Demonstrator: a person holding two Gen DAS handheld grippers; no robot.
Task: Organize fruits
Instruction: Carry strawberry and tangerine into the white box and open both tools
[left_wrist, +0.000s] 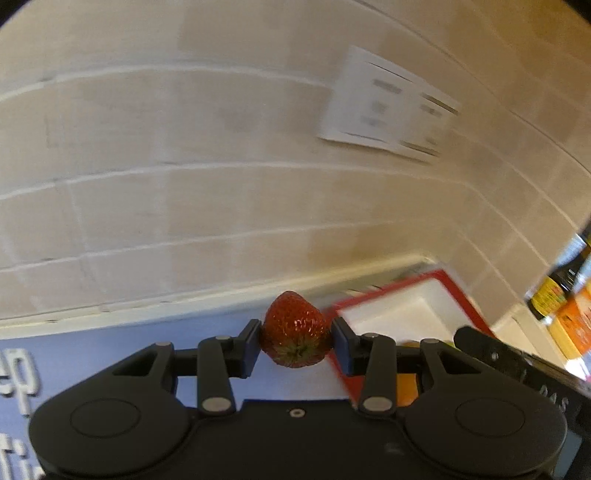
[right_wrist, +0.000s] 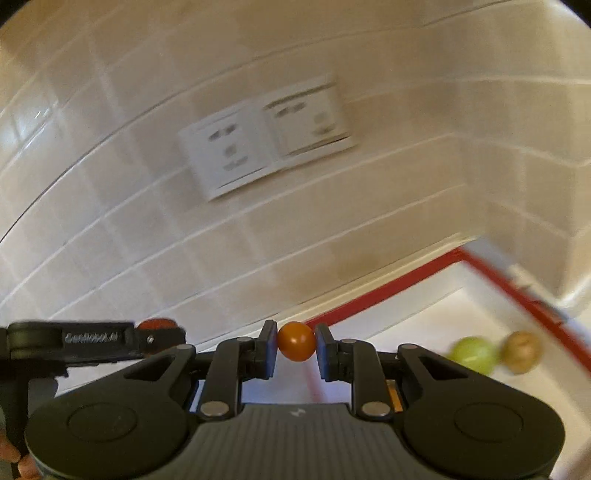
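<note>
My left gripper (left_wrist: 296, 341) is shut on a red strawberry (left_wrist: 295, 328), its green leaves facing the camera, held above a blue surface (left_wrist: 110, 350). In the right wrist view, my right gripper (right_wrist: 296, 341) is shut on a small orange round fruit (right_wrist: 296, 340). A white tray with a red rim (right_wrist: 388, 295) lies ahead to the right; a green round fruit (right_wrist: 474, 354) and a brownish round fruit (right_wrist: 522, 350) rest in it. The same tray (left_wrist: 399, 306) shows to the right in the left wrist view. The left gripper's body (right_wrist: 74, 343) appears at the left of the right wrist view.
A beige tiled wall (left_wrist: 184, 184) fills the background, with white double wall sockets (right_wrist: 266, 136) on it. Bottles and an orange packet (left_wrist: 565, 306) stand at the far right of the left wrist view. An orange object (left_wrist: 406, 387) shows behind the left gripper's linkage.
</note>
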